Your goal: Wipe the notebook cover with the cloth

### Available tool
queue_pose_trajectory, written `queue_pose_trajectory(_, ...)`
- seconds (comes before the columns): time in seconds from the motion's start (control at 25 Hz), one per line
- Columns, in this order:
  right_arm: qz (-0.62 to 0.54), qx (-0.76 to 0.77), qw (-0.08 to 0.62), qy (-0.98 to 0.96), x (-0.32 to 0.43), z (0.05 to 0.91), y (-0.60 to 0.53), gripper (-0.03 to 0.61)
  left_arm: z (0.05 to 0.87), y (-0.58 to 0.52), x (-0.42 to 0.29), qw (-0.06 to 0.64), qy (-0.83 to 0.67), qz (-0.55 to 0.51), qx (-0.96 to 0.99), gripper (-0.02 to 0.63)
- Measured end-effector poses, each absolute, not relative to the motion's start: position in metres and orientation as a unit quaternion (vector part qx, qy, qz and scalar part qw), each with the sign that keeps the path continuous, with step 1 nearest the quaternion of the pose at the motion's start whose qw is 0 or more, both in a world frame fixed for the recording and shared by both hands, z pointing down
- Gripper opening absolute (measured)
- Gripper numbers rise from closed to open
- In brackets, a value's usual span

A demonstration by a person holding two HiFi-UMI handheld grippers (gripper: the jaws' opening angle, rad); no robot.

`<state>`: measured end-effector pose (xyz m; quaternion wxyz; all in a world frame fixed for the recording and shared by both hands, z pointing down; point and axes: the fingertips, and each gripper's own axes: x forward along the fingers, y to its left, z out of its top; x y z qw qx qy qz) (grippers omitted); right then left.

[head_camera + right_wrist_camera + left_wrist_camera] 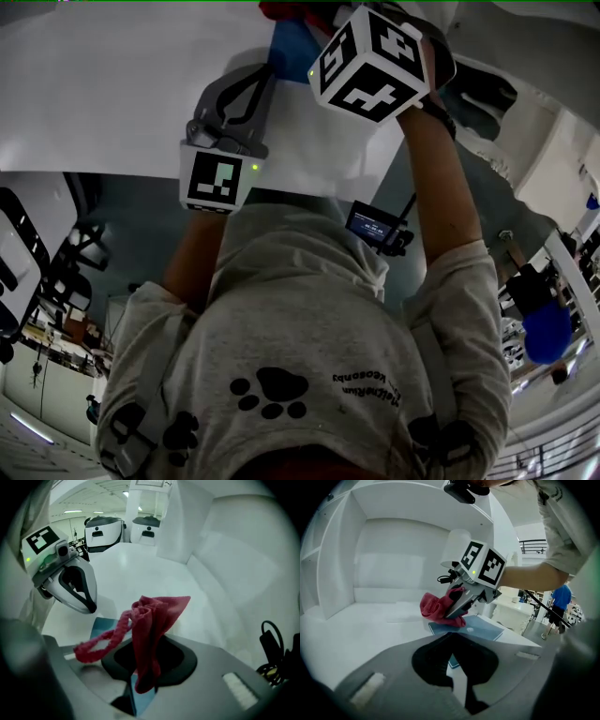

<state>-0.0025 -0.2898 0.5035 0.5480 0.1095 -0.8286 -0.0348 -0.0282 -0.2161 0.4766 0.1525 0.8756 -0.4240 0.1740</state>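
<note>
As right gripper [458,609] jaws clamp cloth [150,620], it touches notebook [485,627].

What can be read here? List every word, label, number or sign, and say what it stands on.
No text here can be quoted.
Shirt: a short line of print beside a paw-print design, upside down to the camera and too blurred to read.
Small screen: lit characters, too small to read.
Marker cubes: black-and-white square patterns only, no letters.
Notebook and cloth: no print visible.
</note>
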Motion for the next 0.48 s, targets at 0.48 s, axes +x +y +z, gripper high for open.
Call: queue_pose_trajectory(0.48,-0.017,0.075,0.619,-0.781,-0.011,0.516,-0.29,0.071,0.505,-0.207,-0.034,0.195,-0.397,0.246,0.863,-0.002)
